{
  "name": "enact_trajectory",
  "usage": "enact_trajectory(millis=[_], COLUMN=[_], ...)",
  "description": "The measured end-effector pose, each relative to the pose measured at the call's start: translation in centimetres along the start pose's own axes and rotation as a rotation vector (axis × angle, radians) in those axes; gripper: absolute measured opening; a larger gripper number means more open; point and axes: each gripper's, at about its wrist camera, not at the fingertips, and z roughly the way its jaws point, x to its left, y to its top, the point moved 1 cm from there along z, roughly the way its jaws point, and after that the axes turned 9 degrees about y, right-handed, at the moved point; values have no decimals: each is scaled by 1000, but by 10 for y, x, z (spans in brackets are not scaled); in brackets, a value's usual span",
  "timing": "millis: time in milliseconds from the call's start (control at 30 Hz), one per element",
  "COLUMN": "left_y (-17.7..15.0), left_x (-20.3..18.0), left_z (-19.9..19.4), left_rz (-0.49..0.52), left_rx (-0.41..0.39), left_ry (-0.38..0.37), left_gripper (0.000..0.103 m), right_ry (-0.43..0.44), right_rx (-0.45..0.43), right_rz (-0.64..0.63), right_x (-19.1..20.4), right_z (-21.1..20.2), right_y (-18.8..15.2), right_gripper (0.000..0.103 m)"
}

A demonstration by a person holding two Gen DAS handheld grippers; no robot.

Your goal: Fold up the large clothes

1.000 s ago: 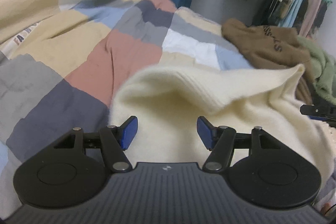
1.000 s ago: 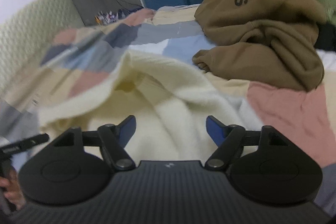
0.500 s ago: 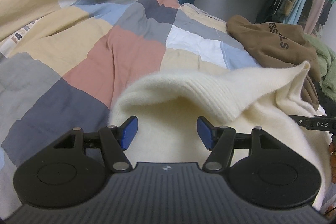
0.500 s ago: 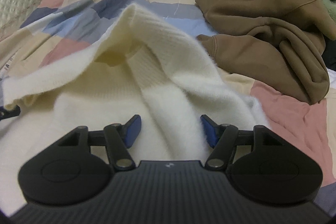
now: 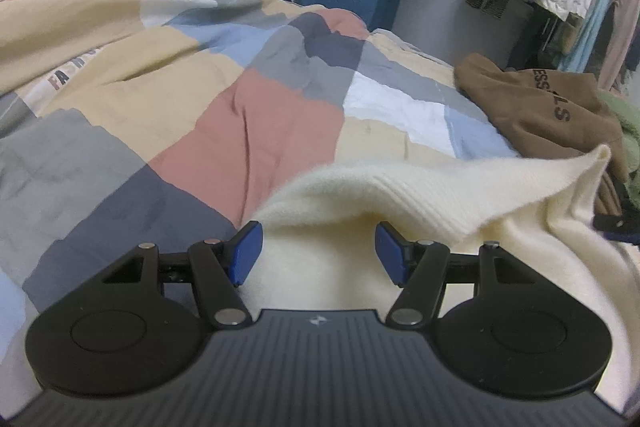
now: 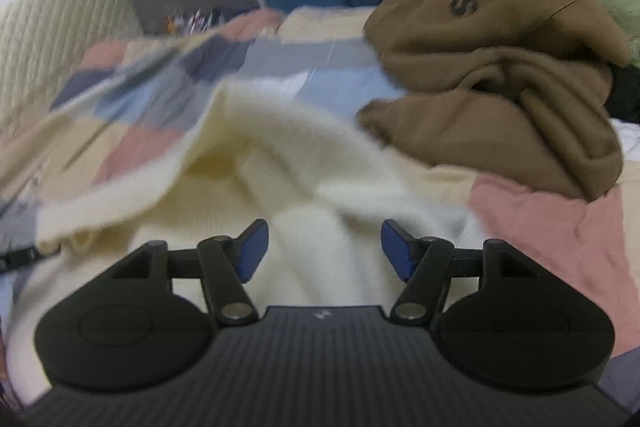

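The cream sweater point(image 5: 460, 195) lies at twelve o'clock under both spread-jawed grippers, left gripper point(image 5: 318, 253) and right gripper point(image 6: 324, 249), its ribbed edge running nine-to-three, equally near each, neither gripping.

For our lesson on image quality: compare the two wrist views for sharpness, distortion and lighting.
Left wrist view: mostly sharp, the quilt crisp, the cream sweater slightly soft at its raised edge; fisheye bends the edges. Right wrist view: motion blur smears the quilt and sweater; the brown hoodie is clearer. Both: dim, even indoor light, no glare.
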Motion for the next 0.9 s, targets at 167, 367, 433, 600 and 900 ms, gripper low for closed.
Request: enact_trajectory(millis=[167, 367, 433, 600, 900], left_y=[10, 19, 19, 20, 29], left_x=[-2, 5, 11, 17, 16], left_z=[17, 49, 56, 49, 11], left_rz=[7, -46, -83, -122, -118], left_rx=[-5, 44, 68, 51, -64], left_ry=[33, 39, 19, -23, -135], left_gripper=[68, 68, 68, 66, 39], right_ry=[-38, -114, -86, -57, 34], right_rx=[42, 80, 89, 51, -87], right_rz=[-11, -80, 1, 48, -44], right_x=[-16, -39, -55, -58, -34], right_z=[19, 49, 58, 50, 3], right_y=[10, 11, 13, 17, 38], right_gripper=[64, 64, 64, 64, 57])
